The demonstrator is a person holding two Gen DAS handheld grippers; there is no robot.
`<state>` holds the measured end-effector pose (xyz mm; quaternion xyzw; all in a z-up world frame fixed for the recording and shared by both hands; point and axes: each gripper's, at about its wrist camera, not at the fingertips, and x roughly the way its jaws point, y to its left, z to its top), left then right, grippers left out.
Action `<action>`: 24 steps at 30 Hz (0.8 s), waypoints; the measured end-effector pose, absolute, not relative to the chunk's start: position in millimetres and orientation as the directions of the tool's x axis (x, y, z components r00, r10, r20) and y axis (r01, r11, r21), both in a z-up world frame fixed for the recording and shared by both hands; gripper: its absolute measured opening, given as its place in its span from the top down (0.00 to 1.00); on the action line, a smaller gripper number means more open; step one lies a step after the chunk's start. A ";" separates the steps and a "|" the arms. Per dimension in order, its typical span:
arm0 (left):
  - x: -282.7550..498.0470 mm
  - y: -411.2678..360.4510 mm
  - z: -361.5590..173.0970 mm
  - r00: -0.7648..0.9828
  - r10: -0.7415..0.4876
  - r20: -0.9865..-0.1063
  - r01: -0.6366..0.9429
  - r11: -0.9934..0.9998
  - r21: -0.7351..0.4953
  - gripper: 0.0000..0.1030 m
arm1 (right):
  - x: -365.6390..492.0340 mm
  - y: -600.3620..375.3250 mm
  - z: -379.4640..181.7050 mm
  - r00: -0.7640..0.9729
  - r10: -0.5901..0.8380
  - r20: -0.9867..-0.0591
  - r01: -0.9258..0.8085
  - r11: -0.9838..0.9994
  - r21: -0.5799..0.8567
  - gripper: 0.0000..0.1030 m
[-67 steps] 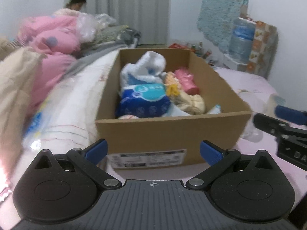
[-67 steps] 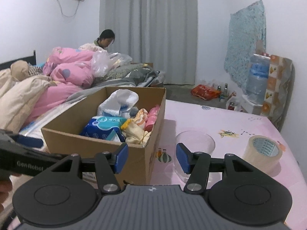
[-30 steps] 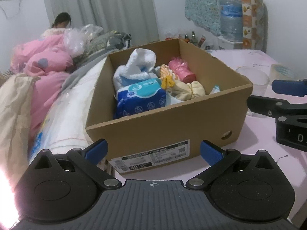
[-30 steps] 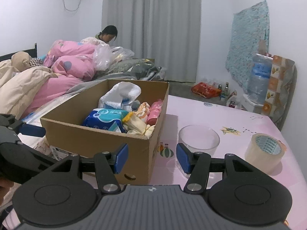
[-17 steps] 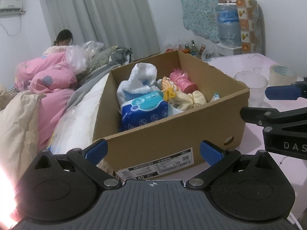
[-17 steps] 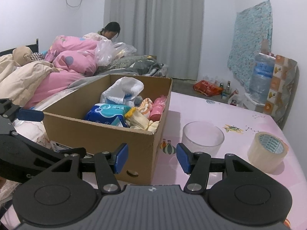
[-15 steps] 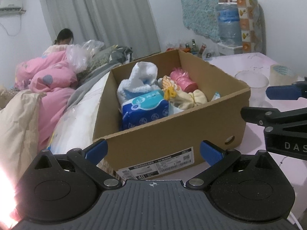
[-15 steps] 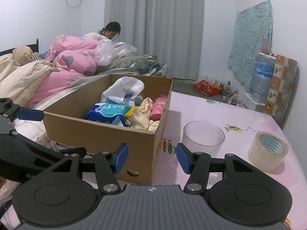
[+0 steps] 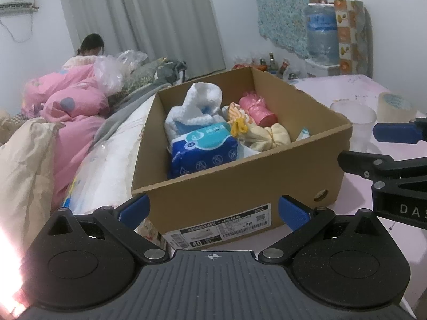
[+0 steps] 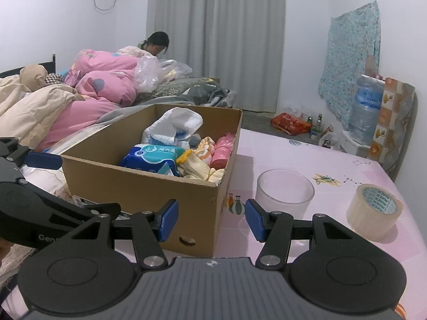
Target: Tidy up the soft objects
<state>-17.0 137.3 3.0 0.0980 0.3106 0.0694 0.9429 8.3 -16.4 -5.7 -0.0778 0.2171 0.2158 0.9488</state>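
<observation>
An open cardboard box (image 9: 240,186) (image 10: 149,186) stands on a pink table and holds soft things: a white towel (image 9: 197,104) (image 10: 176,125), a blue tissue pack (image 9: 205,149) (image 10: 152,160), a pink roll (image 9: 257,108) (image 10: 222,149) and cream-yellow cloth bundles (image 9: 267,136) (image 10: 197,168). My left gripper (image 9: 213,210) hovers open just short of the box's near wall, nothing between its fingers. My right gripper (image 10: 212,218) stands open at the box's near right corner, also empty. Each gripper shows at the edge of the other's view.
A frosted plastic cup (image 10: 284,192) (image 9: 352,117) and a roll of clear tape (image 10: 373,210) (image 9: 395,105) stand on the pink table (image 10: 320,160) right of the box. Pink and beige bedding (image 10: 66,106) lies left. A person (image 10: 157,42) sits at the back. A water bottle (image 10: 367,106) stands far right.
The left wrist view has swung so the box shows more from its corner; over the last half second hardly anything shifted. Both grippers kept their opening.
</observation>
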 end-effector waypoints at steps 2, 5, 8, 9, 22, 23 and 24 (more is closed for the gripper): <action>-16.5 137.9 3.5 0.795 0.177 -0.580 -0.056 0.974 0.220 0.00 | 8.2 -16.5 -5.6 0.814 0.374 -0.445 -0.441 0.896 -0.054 0.66; -17.5 140.6 4.7 0.802 0.163 -0.575 -0.058 0.979 0.196 0.00 | 8.6 -17.9 -5.0 0.816 0.372 -0.442 -0.438 0.897 -0.053 0.66; -19.2 142.9 6.8 0.812 0.151 -0.563 -0.055 0.981 0.183 0.00 | 10.1 -18.1 -3.8 0.823 0.357 -0.442 -0.427 0.902 -0.065 0.66; -18.9 143.1 6.8 0.812 0.153 -0.563 -0.057 0.981 0.184 0.00 | 10.4 -18.3 -3.6 0.826 0.352 -0.440 -0.422 0.904 -0.070 0.66; -15.0 147.2 4.1 0.795 0.159 -0.586 -0.072 0.983 0.168 0.00 | 11.1 -13.9 -7.9 0.820 0.357 -0.448 -0.436 0.896 -0.085 0.66; -14.9 147.1 4.0 0.795 0.163 -0.584 -0.076 0.982 0.170 0.00 | 11.0 -13.4 -8.0 0.819 0.356 -0.449 -0.436 0.896 -0.084 0.66; -14.7 147.3 4.0 0.795 0.165 -0.584 -0.078 0.982 0.172 0.00 | 10.8 -12.8 -7.8 0.820 0.357 -0.448 -0.436 0.896 -0.084 0.66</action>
